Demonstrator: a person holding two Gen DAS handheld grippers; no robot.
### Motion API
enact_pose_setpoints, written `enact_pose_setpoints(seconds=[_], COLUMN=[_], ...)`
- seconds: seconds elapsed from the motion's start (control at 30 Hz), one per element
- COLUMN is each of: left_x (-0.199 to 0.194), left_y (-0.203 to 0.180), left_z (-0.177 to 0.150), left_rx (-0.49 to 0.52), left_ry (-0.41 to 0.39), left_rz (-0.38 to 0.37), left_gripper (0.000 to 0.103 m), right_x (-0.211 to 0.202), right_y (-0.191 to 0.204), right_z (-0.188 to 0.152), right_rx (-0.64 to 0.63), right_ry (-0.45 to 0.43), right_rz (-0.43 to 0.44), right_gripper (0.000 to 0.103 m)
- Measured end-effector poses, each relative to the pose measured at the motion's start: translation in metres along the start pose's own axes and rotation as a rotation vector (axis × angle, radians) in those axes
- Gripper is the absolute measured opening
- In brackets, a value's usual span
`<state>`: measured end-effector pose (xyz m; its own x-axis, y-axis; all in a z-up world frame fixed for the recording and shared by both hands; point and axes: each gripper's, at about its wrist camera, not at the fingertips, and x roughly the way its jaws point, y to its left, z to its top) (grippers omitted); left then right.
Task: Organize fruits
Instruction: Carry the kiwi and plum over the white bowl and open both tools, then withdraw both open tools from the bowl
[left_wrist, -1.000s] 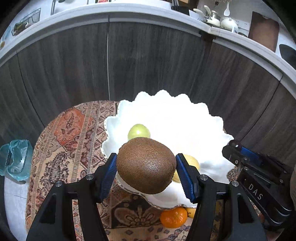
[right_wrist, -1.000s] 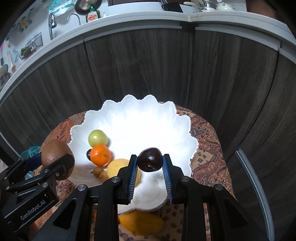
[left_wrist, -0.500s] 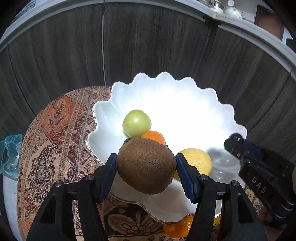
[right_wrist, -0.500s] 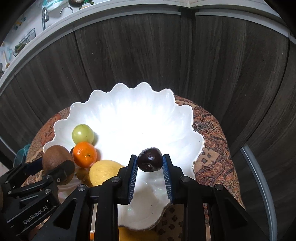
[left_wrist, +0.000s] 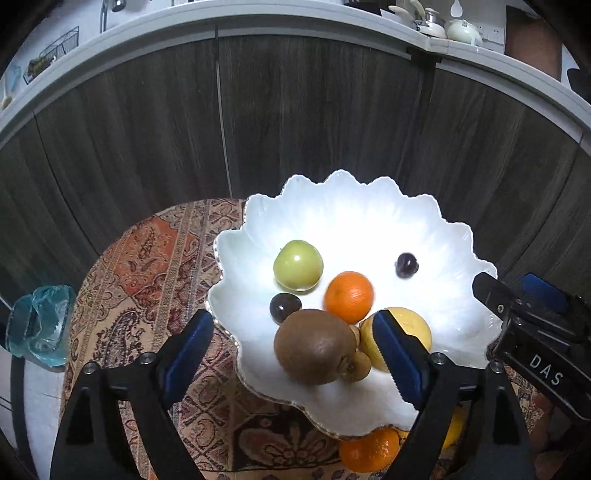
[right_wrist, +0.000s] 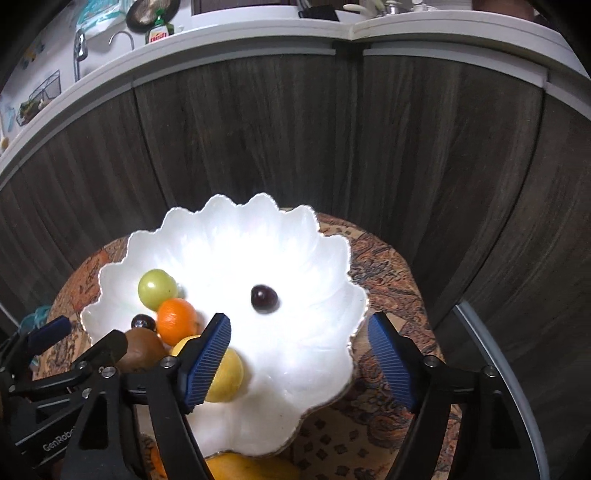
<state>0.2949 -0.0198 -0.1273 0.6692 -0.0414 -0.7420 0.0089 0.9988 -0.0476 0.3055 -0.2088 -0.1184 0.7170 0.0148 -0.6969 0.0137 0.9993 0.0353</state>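
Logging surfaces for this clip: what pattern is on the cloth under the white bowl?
The cloth has an ornate paisley pattern in orange, tan and black, best seen in the left wrist view.

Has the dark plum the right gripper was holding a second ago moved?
Yes. The right gripper has just been opening with nothing between its fingers; the dark plum has dropped from them and lies alone in the white bowl, right of the tangerine.

The left hand-held gripper (left_wrist: 291, 354) has just been opening its jaws; the kiwi (left_wrist: 316, 347) is now lying free between them in the bowl (left_wrist: 369, 206). The right hand-held gripper (right_wrist: 299, 354) has just been opening too, and its plum (right_wrist: 264, 298) is resting in the bowl ahead of its pads.
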Motion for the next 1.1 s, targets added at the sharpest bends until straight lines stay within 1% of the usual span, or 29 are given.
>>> enact_pose_setpoints(seconds=[0.2, 0.43, 0.63, 0.77, 1.1], left_x=[-0.017, -0.044, -0.062, -0.066, -0.061], left_y=[-0.002, -0.009, -0.019, -0.023, -0.031], left_z=[-0.003, -0.009, -0.025, -0.038, -0.068], left_rx=[-0.008, -0.003, 0.015, 0.029, 0.056], left_ry=[-0.001, -0.022, -0.02, -0.001, 0.045], left_rz=[0.001, 0.001, -0.01, -0.021, -0.047], left_gripper=[0.093, 0.093, 0.093, 0.093, 0.093], right_x=[-0.015, -0.039, -0.064, -0.074, -0.07], right_y=[-0.004, -0.01, -0.021, -0.027, -0.035], right_z=[-0.002, -0.005, -0.017, -0.029, -0.062], right_rx=[0.009, 0.028, 0.032, 0.03, 0.036], right_ry=[-0.011, -0.031, -0.042, -0.031, 0.026], right_rz=[-0.009, -0.006, -0.016, -0.025, -0.051], right_gripper=[0.078, 0.078, 0.078, 0.078, 0.078])
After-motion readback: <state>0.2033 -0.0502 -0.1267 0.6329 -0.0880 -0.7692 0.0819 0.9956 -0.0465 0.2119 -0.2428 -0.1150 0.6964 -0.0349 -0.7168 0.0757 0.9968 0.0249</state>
